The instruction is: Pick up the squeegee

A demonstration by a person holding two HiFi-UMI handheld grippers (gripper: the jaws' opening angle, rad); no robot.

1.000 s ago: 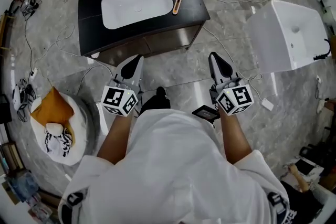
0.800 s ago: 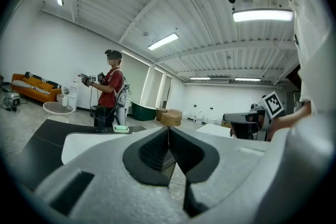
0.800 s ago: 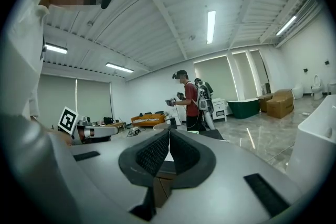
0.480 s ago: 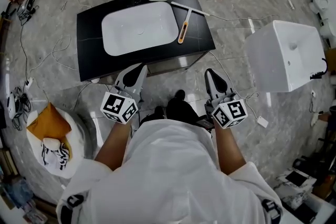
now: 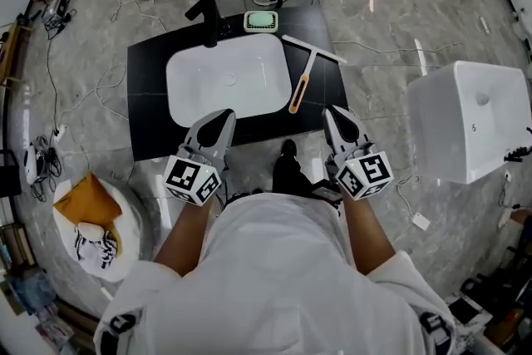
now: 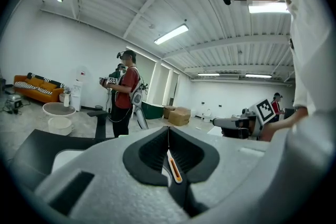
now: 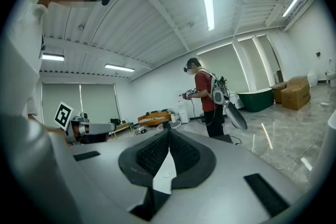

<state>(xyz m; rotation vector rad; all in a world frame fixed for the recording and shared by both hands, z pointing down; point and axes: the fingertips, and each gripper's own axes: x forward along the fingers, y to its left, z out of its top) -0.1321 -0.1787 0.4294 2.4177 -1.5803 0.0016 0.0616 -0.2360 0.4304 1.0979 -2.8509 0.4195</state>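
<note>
Jaws pressed together, empty, on left gripper and right gripper.

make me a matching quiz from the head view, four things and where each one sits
Things:
1 squeegee
2 soap dish
3 faucet
4 orange cushion

Places:
A beyond the far edge of the basin, toward its left
B off the counter, low at the picture's left
C on the counter, right of the basin
D beyond the basin's far edge, toward its right

Pairs: 1-C, 2-D, 3-A, 4-B
</note>
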